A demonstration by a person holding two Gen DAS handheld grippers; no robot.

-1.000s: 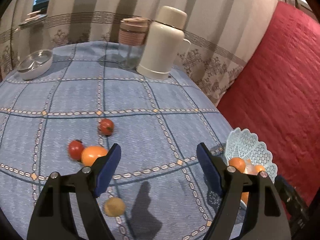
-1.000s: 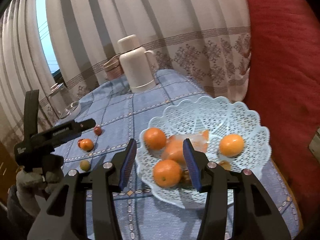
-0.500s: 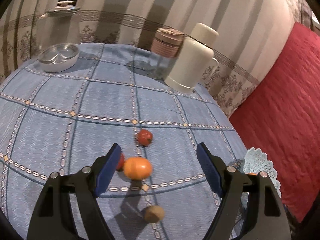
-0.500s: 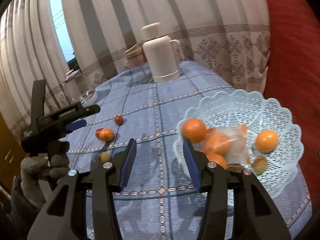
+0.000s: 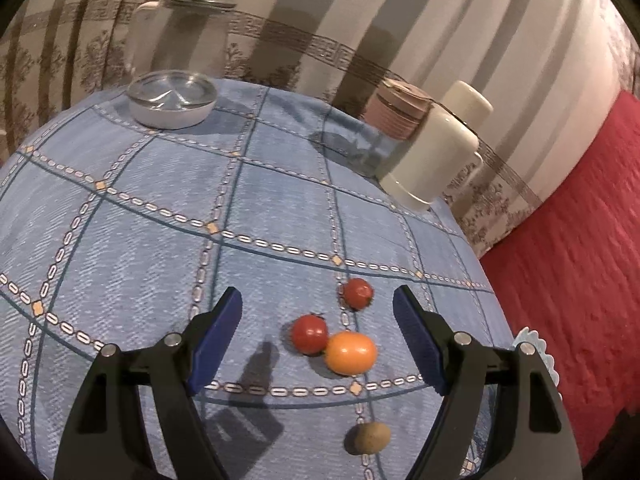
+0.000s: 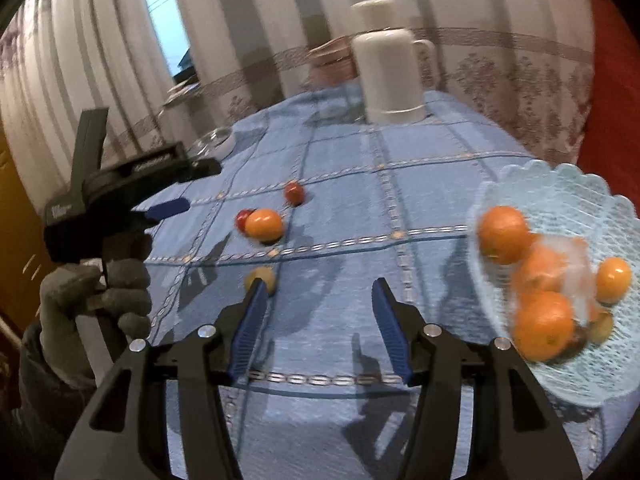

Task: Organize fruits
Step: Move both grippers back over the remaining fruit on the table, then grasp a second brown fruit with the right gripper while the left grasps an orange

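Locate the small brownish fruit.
In the left wrist view the brownish fruit lies alone on the blue tablecloth, nearer the camera than the orange fruit.

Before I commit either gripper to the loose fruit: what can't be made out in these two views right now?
- Left wrist view: lace basket cut by the right finger; contents unseen.
- Right wrist view: basket oranges motion-blurred; the clear wrapper hides what's beneath.
- Right wrist view: brownish fruit part-hidden by the right gripper finger.
- Red tomato mostly behind the loose orange.
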